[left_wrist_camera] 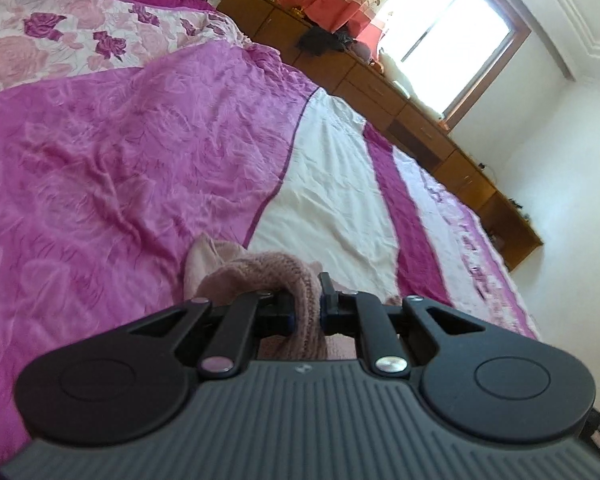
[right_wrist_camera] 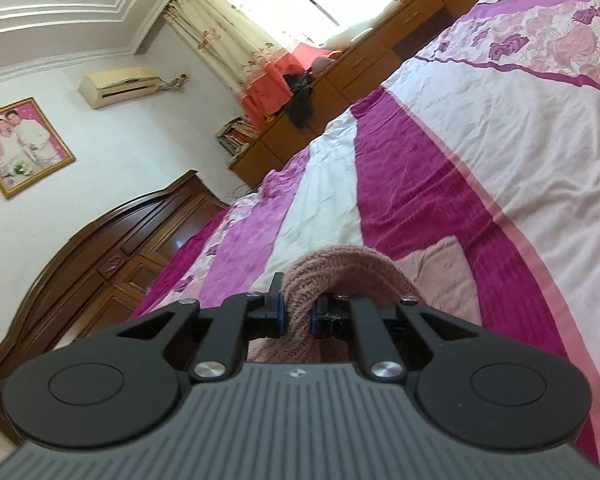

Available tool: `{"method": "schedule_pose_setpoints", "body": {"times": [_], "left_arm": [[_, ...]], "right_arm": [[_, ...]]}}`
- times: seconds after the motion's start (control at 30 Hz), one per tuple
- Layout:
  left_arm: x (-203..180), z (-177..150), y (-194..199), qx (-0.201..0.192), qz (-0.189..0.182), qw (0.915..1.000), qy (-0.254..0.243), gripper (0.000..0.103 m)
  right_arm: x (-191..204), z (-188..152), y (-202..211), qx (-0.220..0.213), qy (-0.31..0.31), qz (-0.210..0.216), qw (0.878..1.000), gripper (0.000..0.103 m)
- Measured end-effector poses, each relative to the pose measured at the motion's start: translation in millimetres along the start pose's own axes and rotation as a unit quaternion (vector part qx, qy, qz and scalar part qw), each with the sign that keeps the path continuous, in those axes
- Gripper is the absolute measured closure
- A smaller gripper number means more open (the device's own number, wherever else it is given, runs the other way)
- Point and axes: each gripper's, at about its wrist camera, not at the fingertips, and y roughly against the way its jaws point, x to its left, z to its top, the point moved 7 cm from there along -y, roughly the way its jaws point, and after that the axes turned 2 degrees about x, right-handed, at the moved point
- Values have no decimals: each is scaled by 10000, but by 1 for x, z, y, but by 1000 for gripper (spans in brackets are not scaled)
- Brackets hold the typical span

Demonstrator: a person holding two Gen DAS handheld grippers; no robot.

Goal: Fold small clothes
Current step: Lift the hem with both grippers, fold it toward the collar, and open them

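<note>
A dusty-pink knitted garment (left_wrist_camera: 256, 272) is bunched just above the bedspread in the left wrist view. My left gripper (left_wrist_camera: 307, 312) is shut on a thick ribbed fold of it, and the fold hangs down between the fingers. In the right wrist view the same pink knit (right_wrist_camera: 340, 268) arches over my right gripper (right_wrist_camera: 298, 316), which is shut on another ribbed edge. A flatter part of the garment (right_wrist_camera: 444, 276) lies on the magenta stripe to the right. Most of the garment is hidden behind the gripper bodies.
The bed is covered by a pink, magenta and white floral bedspread (left_wrist_camera: 140, 140). A long wooden cabinet (left_wrist_camera: 420, 120) runs under the window beyond the bed. A dark wooden headboard (right_wrist_camera: 112, 240) stands at the left, with dark clothes (right_wrist_camera: 300, 100) on the cabinet.
</note>
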Motion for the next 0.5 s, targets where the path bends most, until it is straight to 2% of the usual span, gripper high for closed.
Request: {"method": "schedule_pose_setpoints", "body": {"times": [0.3,0.5], "left_arm": [[32,-13,-82,522,655,9963,-179,90],[53,-29,-107,765,858,9931,-236,90]], "right_arm": [[-46,-9,-67,313,88,-855,9958,91],[-90,-28,-100,682,2,-1404,9877,90]]}}
